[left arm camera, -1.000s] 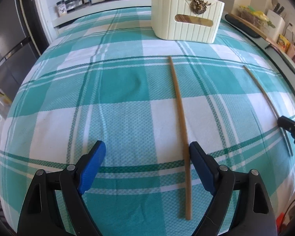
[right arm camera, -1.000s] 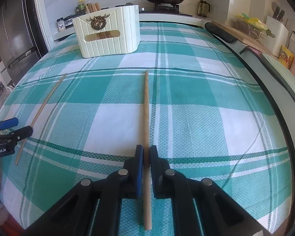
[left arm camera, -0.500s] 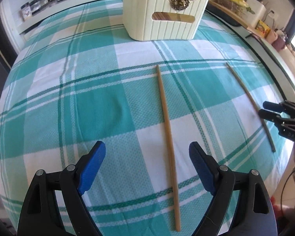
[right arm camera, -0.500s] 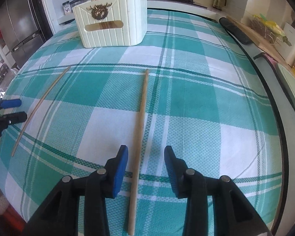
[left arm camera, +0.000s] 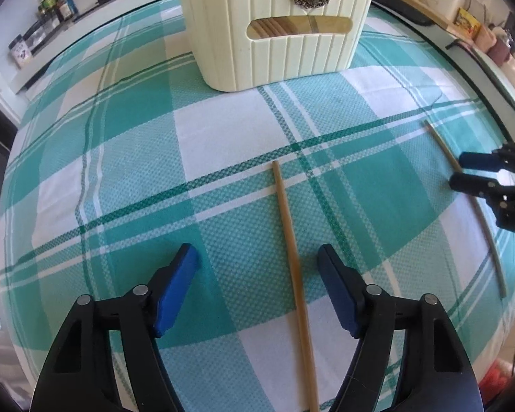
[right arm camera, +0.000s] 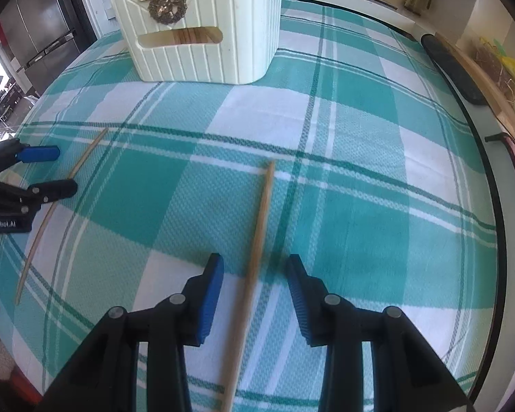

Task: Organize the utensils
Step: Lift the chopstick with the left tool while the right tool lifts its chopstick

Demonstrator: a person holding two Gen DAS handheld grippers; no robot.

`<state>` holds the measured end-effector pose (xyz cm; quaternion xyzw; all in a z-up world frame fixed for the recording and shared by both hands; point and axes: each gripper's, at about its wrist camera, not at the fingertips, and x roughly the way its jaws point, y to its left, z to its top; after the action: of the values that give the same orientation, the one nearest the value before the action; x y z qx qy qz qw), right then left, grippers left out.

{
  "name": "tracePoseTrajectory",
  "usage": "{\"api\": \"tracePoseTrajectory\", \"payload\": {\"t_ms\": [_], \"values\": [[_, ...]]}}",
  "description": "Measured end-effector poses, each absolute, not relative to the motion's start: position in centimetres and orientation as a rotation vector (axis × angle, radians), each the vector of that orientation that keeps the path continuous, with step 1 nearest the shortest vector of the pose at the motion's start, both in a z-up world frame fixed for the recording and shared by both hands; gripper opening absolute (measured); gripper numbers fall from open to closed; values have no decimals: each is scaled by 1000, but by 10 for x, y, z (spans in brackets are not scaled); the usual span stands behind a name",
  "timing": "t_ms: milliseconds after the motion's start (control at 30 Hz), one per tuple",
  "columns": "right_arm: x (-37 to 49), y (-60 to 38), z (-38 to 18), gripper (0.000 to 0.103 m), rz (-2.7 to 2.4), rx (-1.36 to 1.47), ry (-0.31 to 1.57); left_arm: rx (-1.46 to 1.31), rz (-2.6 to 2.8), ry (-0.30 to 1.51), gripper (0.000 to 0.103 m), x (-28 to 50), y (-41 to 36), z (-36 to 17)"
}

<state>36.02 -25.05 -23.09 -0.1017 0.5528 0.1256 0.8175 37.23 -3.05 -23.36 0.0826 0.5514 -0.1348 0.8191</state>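
Observation:
Two wooden chopsticks lie on the teal plaid cloth. One chopstick (left arm camera: 292,250) lies between the fingers of my open left gripper (left arm camera: 257,264), nearer the right finger. The other chopstick (right arm camera: 257,257) lies between the fingers of my open right gripper (right arm camera: 255,271). Neither is gripped. The cream utensil holder (left arm camera: 274,24) with a gold deer emblem stands at the far side and holds several chopsticks; it also shows in the right wrist view (right arm camera: 202,27). Each gripper shows in the other's view: the right gripper (left arm camera: 463,171), the left gripper (right arm camera: 51,171).
The table's right edge (right arm camera: 491,185) runs beside a counter with a wooden board and a black strip (right arm camera: 453,68). Jars stand on a shelf (left arm camera: 51,3) at the far left. A fridge (right arm camera: 34,24) stands beyond the table.
Both grippers have moved forward along their chopsticks toward the holder. The right gripper, shut on its chopstick a second ago, has opened and let it go.

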Motion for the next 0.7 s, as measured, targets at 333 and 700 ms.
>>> {"api": "tracePoseTrajectory", "payload": {"t_ms": [333, 700], "values": [[388, -252, -224, 6, 243, -80, 1145, 120, -337, 1095, 4, 360, -34, -219], [304, -263, -95, 7, 433, 68, 806, -102, -447, 767, 4, 294, 17, -93]]}}
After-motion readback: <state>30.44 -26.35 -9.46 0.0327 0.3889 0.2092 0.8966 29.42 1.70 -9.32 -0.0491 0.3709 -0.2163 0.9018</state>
